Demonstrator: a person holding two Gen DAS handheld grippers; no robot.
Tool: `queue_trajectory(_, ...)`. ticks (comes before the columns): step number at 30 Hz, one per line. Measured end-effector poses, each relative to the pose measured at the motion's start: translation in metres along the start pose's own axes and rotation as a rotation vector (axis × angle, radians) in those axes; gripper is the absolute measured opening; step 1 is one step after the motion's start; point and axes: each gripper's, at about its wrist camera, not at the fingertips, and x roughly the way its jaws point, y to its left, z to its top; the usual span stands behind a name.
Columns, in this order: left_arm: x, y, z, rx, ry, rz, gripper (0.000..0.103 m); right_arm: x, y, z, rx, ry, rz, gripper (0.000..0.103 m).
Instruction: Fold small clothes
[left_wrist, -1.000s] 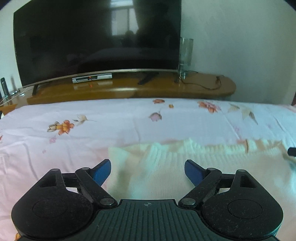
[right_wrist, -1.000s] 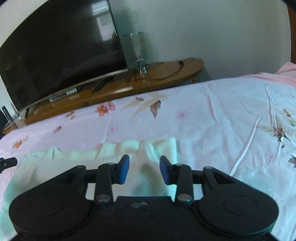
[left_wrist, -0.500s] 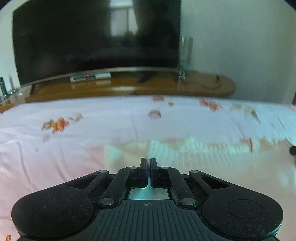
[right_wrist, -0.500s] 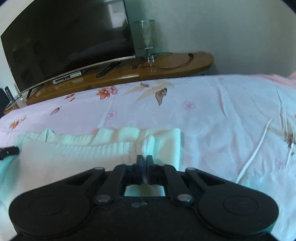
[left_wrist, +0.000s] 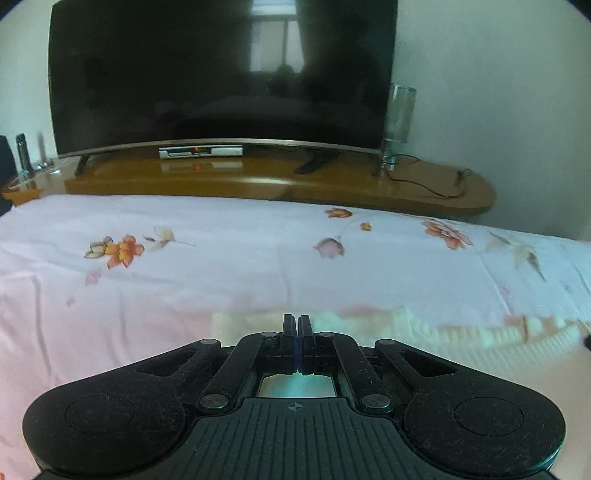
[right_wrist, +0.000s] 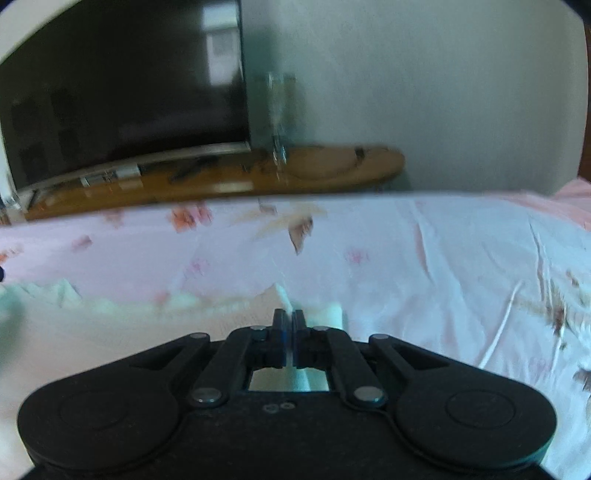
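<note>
Lying flat on pink floral bedsheet: cream knit garment. Left hand-held gripper and right hand-held gripper each clamped tight on garment's edge.

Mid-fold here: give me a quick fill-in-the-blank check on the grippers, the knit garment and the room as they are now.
1. Both the left gripper and the right gripper are ____ on the cream knit garment.
2. The garment lies on a pink ____ bedsheet.
3. Beyond the bed, a dark ____ stands on the wooden stand.

Missing words: shut; floral; television
</note>
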Motion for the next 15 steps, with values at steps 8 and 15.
queue_trajectory(8,-0.012,0.004,-0.006,0.088,0.041,-0.06,0.001,-0.005,-0.009,0.007,0.062,0.032,0.093,0.027)
queue_trajectory(15,-0.021,0.001,-0.011,0.115,-0.013,-0.025,0.103,-0.003,-0.011,0.01,0.088,0.05,0.105,0.028)
